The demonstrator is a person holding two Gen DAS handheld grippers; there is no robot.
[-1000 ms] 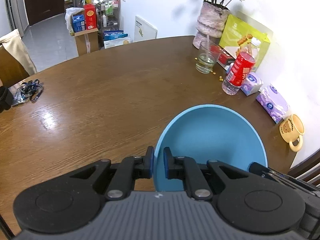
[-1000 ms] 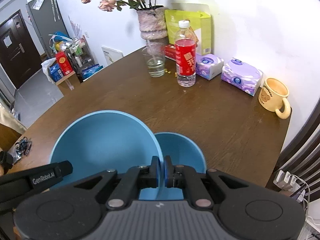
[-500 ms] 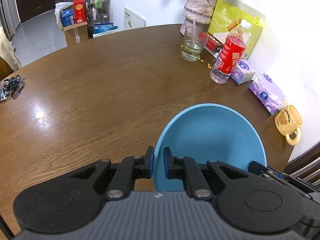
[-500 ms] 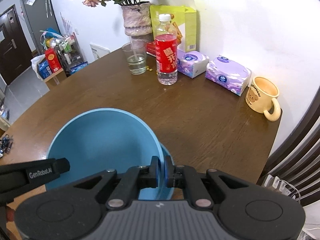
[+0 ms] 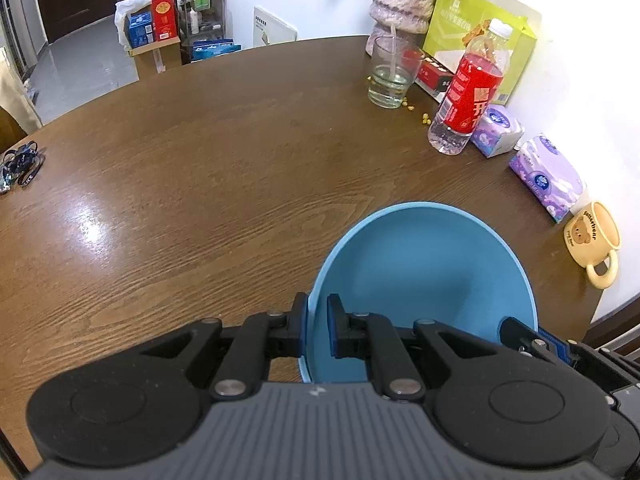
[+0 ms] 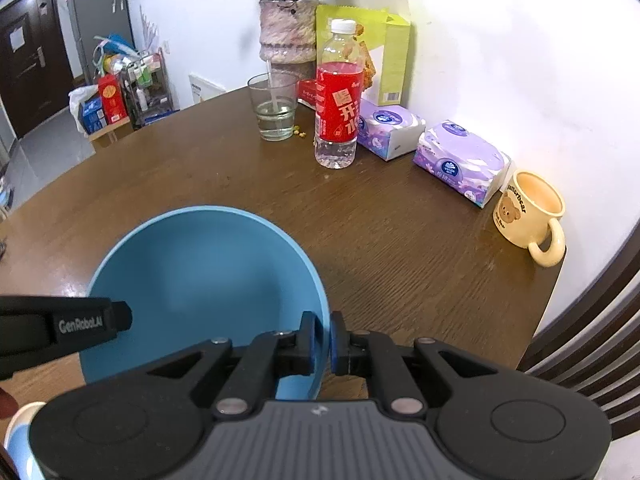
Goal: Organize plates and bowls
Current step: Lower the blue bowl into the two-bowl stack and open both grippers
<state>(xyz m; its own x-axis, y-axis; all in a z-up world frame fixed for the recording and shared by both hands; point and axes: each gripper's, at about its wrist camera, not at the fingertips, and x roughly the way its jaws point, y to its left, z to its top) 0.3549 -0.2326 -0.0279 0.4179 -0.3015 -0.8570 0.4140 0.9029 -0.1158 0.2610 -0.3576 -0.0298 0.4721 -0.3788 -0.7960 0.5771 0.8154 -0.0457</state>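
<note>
Blue bowl (image 5: 424, 280) gripped at its rim from two sides, above the near part of the brown table (image 5: 200, 184). Left gripper (image 5: 317, 330) pinching the rim at about 8 o'clock of the bowl in its own view, one pad outside the wall, one inside. Right gripper (image 6: 322, 340) clamped on the opposite rim, at roughly 4 o'clock of the bowl (image 6: 200, 280) in the right view — pads pressed tight on the thin wall. Bowl round, so no long axis to speak of; mouth facing up and tipped toward the cameras, inside fully in view and bare. Cannot tell whether its base touches the wood. Beyond the bowl in the right view, at 12 to 2 o'clock: glass of water (image 6: 276, 108), bottle with red label (image 6: 337, 112), two purple tissue packs (image 6: 460, 160), cream mug (image 6: 530, 212) with bear print nearest the table edge — all well apart from the bowl. Vase (image 6: 288, 32) and green box (image 6: 376, 52) by the wall behind them.
</note>
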